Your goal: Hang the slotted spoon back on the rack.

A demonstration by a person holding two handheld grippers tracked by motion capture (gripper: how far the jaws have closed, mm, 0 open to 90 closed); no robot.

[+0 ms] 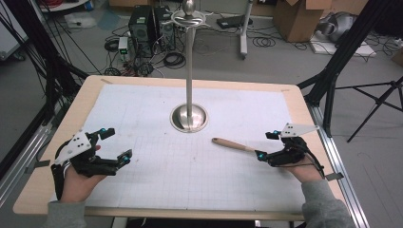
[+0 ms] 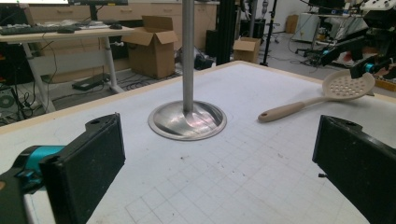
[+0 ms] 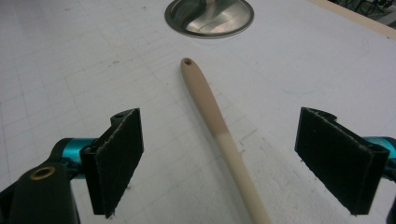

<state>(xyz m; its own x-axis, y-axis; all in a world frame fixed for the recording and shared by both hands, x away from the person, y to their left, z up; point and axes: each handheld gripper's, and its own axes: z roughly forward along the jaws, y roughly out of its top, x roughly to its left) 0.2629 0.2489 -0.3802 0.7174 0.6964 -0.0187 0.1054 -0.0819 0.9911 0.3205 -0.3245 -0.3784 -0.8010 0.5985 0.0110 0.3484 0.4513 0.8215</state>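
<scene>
Currently the slotted spoon [image 1: 234, 144] lies flat on the white mat [image 1: 157, 171], right of the steel stand base [image 1: 189, 118], its handle end pointing left toward that base. At the right gripper [image 1: 267, 145], the jaws stand wide apart, one on each side of the handle, pads clear of it; nothing is held. Over at the near left, the left gripper [image 1: 117, 145] rests well apart from the spoon, jaws wide and empty.
</scene>
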